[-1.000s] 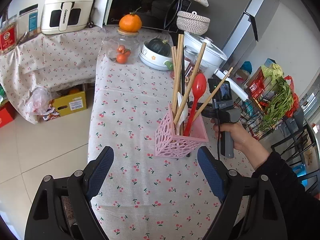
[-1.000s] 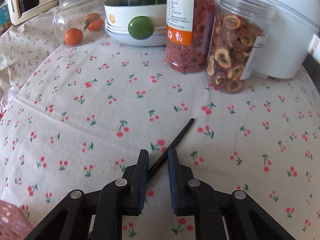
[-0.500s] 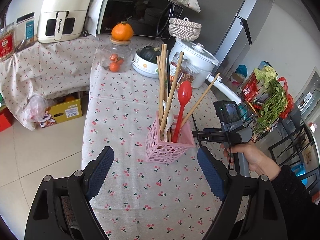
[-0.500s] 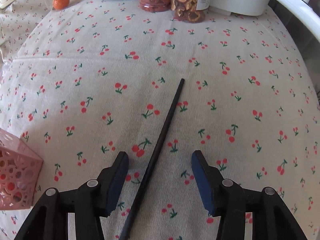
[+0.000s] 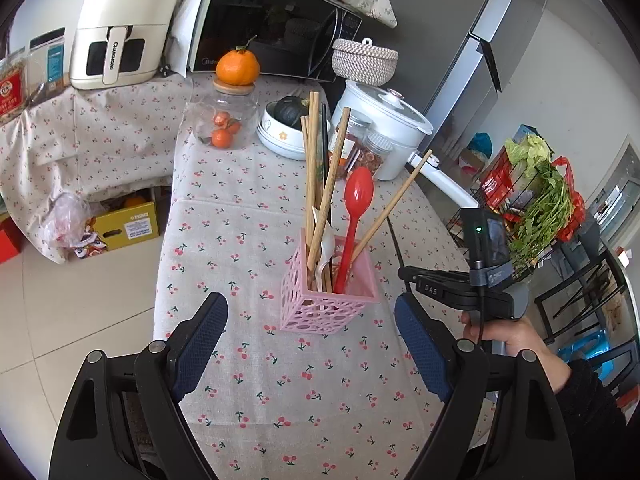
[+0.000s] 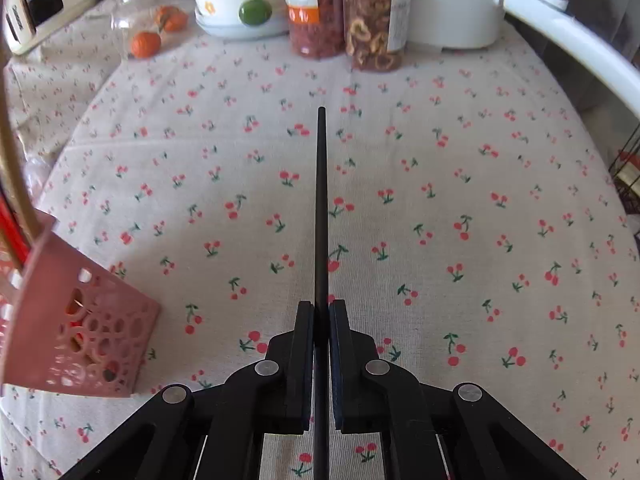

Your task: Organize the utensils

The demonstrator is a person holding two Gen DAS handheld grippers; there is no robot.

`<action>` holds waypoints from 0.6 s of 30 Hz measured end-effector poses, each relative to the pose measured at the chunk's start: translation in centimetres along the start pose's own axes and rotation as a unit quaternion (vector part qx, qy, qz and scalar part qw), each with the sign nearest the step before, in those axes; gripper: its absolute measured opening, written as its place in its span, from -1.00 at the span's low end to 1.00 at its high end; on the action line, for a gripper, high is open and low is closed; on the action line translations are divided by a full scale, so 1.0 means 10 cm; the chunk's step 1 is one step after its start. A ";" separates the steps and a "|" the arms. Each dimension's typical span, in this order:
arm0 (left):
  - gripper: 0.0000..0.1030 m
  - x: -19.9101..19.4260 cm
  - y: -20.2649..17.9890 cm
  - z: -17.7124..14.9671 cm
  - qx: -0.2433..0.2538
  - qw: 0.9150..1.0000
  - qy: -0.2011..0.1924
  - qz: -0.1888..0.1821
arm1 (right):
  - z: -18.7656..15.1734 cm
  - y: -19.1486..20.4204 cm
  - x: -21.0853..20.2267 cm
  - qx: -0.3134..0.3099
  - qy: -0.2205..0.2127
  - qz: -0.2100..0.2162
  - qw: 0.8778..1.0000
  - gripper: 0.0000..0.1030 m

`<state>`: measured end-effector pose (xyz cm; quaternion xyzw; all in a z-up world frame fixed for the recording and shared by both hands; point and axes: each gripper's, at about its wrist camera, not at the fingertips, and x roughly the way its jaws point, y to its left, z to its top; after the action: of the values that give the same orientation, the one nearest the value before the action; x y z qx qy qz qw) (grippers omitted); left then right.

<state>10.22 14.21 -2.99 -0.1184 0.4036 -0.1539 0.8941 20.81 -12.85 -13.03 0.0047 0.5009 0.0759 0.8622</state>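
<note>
A pink lattice holder (image 5: 328, 308) stands on the cherry-print tablecloth (image 5: 240, 240). It holds wooden chopsticks (image 5: 312, 168), a red spoon (image 5: 358, 196) and a white spoon (image 5: 326, 248). My left gripper (image 5: 308, 304) hangs open just in front of the holder, nothing between its fingers. My right gripper (image 6: 321, 308) is shut on a black chopstick (image 6: 321, 200), which points straight ahead above the cloth. The left wrist view shows that gripper (image 5: 404, 274) in a person's hand, right of the holder. The holder (image 6: 80, 320) sits at the lower left of the right wrist view.
Two food jars (image 6: 376, 20), a bowl with a squash (image 6: 236, 4) and a white cooker (image 5: 384, 120) line the far end. A glass jar of oranges (image 5: 224, 120) stands far left. The table drops to tiled floor (image 5: 80, 300) on the left; a rack of greens (image 5: 536, 200) stands right.
My right gripper opened, drew back along the black chopstick and shut on it further along; the stick now runs straight out from the jaws. The left gripper stayed put.
</note>
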 end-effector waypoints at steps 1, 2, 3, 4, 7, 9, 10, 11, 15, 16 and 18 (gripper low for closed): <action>0.70 0.01 0.00 0.00 0.000 1.000 0.000 0.001 | 0.00 -0.01 -0.14 0.003 -0.021 0.005 1.000 -0.90; 0.70 0.02 0.00 0.00 0.000 1.000 0.001 0.003 | -0.02 0.00 -0.28 0.003 -0.041 0.010 0.999 -0.90; 0.70 0.03 0.00 0.00 -0.001 1.000 0.002 0.003 | -0.04 0.00 -0.43 0.004 -0.062 0.012 0.998 -0.90; 0.70 0.04 0.00 -0.01 -0.001 1.000 0.003 0.003 | -0.06 0.02 -0.56 0.004 -0.083 0.016 0.996 -0.90; 0.70 0.06 0.00 0.00 0.000 1.000 0.002 0.007 | -0.14 0.04 -0.91 0.013 -0.141 0.032 0.989 -0.90; 0.70 0.07 0.02 0.00 -0.001 1.000 0.000 0.012 | -0.18 0.08 -1.13 0.019 -0.183 0.044 0.982 -0.90; 0.70 0.07 0.04 0.00 -0.003 1.000 0.000 0.015 | -0.19 0.11 -1.24 0.022 -0.205 0.052 0.977 -0.90; 0.70 0.07 0.06 0.00 -0.007 1.000 -0.001 0.016 | -0.20 0.13 -1.35 0.027 -0.228 0.062 0.971 -0.90; 0.70 0.05 0.16 0.03 -0.023 1.000 -0.003 0.021 | -0.13 0.32 -1.68 0.035 -0.310 0.092 0.946 -0.90; 0.70 0.05 0.18 0.03 -0.025 0.999 -0.003 0.022 | -0.10 0.39 -1.73 0.036 -0.326 0.098 0.940 -0.90; 0.70 0.05 0.21 0.03 -0.028 0.999 -0.003 0.023 | -0.05 0.55 -1.80 0.036 -0.356 0.105 0.928 -0.90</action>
<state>11.15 15.96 -3.86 -0.1344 0.4081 -0.1217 0.8948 10.94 -9.91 2.78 0.1154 0.1600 0.1411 0.9701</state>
